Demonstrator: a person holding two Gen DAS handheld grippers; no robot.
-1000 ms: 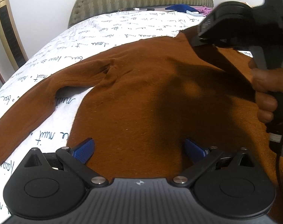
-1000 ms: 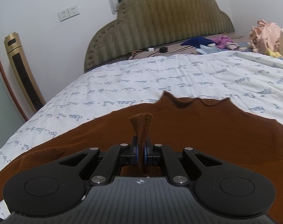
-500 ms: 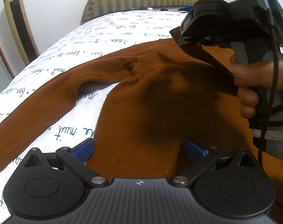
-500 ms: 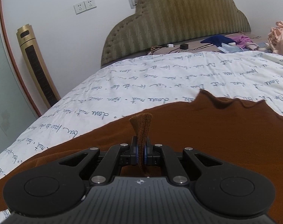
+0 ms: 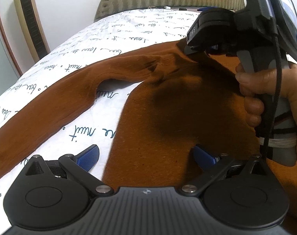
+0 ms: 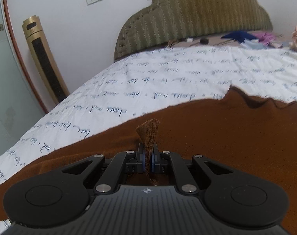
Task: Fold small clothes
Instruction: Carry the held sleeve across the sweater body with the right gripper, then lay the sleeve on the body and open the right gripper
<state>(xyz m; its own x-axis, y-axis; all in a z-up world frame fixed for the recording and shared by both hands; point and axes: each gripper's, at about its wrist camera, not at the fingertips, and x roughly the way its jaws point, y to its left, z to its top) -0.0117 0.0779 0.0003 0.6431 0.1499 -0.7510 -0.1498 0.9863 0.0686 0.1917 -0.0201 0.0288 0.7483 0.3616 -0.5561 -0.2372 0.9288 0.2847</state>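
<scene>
A brown long-sleeved sweater (image 5: 168, 117) lies spread on the bed, one sleeve (image 5: 50, 107) stretched out to the left. My left gripper (image 5: 146, 155) is open and empty, low over the sweater's body near its left edge. My right gripper (image 6: 148, 161) is shut on a pinched fold of the sweater (image 6: 148, 137) and holds it lifted above the rest of the garment (image 6: 226, 137). In the left wrist view the right gripper (image 5: 199, 51) hangs over the sweater's upper right, fabric trailing from it.
The bed has a white sheet with blue handwriting print (image 6: 168, 78) and a padded olive headboard (image 6: 197, 19). A gold tower fan (image 6: 44, 58) stands at the left wall. Loose clothes (image 6: 246, 37) lie at the head of the bed.
Both views have swung leftward. The right gripper, still holding the fold, has moved left across the sweater. The left gripper stays open and has shifted towards the sweater's left edge.
</scene>
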